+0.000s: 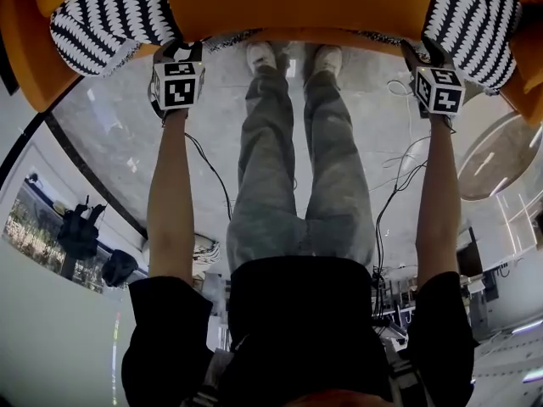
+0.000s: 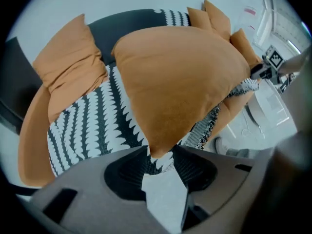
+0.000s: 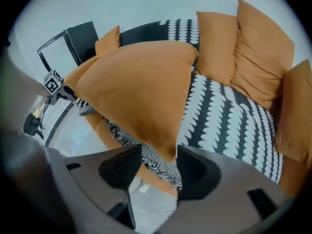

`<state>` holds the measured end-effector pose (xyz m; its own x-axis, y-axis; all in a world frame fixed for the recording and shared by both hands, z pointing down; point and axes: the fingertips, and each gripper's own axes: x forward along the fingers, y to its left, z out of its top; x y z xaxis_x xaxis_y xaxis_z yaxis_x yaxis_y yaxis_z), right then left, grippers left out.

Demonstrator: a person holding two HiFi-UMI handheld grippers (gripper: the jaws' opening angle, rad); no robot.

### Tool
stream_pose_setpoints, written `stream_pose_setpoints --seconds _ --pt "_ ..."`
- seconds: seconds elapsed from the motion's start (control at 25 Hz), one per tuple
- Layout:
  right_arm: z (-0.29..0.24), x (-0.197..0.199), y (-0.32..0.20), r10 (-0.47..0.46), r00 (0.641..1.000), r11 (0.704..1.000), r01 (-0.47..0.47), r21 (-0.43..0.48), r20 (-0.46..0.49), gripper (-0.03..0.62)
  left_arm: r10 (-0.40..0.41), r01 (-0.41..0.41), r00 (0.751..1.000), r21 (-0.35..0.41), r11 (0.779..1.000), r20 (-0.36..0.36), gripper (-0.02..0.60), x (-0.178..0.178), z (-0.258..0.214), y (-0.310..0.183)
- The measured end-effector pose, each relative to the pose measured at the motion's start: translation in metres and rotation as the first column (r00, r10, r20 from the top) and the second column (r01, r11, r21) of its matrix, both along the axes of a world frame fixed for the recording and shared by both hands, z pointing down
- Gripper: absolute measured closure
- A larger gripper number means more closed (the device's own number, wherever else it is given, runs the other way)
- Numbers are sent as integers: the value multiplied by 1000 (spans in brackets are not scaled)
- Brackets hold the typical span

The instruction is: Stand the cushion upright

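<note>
A big orange cushion (image 1: 288, 2) lies across the front of the sofa seat. In the left gripper view this cushion (image 2: 180, 82) fills the middle, and its near corner pokes in between the jaws of my left gripper (image 2: 158, 160). The jaws stand apart and do not pinch it. My right gripper (image 3: 158, 167) is open too, with the cushion's (image 3: 141, 96) other near corner hanging in the gap. From the head view, my left gripper (image 1: 180, 49) and right gripper (image 1: 428, 55) are at the cushion's two ends.
A black-and-white patterned throw (image 2: 92, 121) covers the seat. More orange cushions (image 3: 243, 48) lean against the sofa back, and one (image 2: 68, 67) leans at the left end. The person's shoes (image 1: 293, 58) are near the sofa edge, cables (image 1: 399, 168) trail on the floor, and a round table (image 1: 496, 155) is at the right.
</note>
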<state>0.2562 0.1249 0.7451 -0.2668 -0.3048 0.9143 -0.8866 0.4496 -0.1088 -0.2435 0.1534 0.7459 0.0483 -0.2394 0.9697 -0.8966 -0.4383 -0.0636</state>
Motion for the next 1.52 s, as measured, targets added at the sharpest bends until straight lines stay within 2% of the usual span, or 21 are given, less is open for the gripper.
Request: stream_pose_setpoints --seconds 0.08,0.16,0.4,0.56,0.68,1.0,1.2,1.52 --pt "5 1 -2 -36 999 999 36 -11 -19 398 28 -28 999 4 1000 43 426 1 1 -5" --pt "3 -3 -3 -41 999 999 41 -14 -27 398 2 -2 999 15 1000 47 426 -2 -2 -8" --pt "-10 -11 -6 33 999 999 -33 -4 -14 403 -49 48 998 17 999 29 430 -9 -10 -8" --pt "1 -3 -11 57 998 998 -56 4 -20 524 -58 58 998 16 998 19 499 4 1 -14" --pt "-2 -3 -18 66 998 998 -66 -1 -22 543 -84 84 996 16 996 10 526 11 -3 -21" --pt "-22 -1 -22 172 984 985 -172 0 48 553 -219 222 973 39 974 -78 533 16 -30 -29" --pt "-52 -5 -28 195 976 980 -197 17 93 554 -280 291 949 62 955 -144 532 13 -61 -37" --pt "-111 -6 -65 230 953 965 -250 82 198 554 -349 396 894 130 909 -282 533 12 -122 -79"
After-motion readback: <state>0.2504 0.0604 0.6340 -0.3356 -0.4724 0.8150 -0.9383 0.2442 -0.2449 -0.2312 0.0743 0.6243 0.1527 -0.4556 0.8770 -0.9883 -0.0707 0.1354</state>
